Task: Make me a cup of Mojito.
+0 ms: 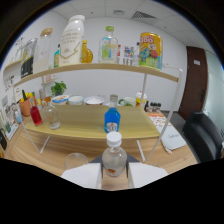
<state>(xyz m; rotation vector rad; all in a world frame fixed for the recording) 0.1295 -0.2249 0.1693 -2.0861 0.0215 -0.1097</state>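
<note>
Gripper view | claw (114,176) clenched on clear bottle (114,155) | blue bottle (112,120) beyond

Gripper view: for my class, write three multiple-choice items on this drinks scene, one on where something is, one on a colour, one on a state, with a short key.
1. Where is the clear bottle with the white cap?
A. On the top shelf
B. Between the gripper fingers
C. On the black chair

2. What colour is the small bottle standing on the lower shelf beyond the fingers?
A. Blue
B. Green
C. Black

3. What state is the glass beside the clear bottle in?
A. Full of red liquid
B. Lying broken
C. Upright and apparently empty

Key: 1 B, the bottle's body sits between the two white fingers, which press on its sides. 2 A, its body is bright blue with a white cap. 3 C, it stands with its rim up and no liquid shows inside.
</note>
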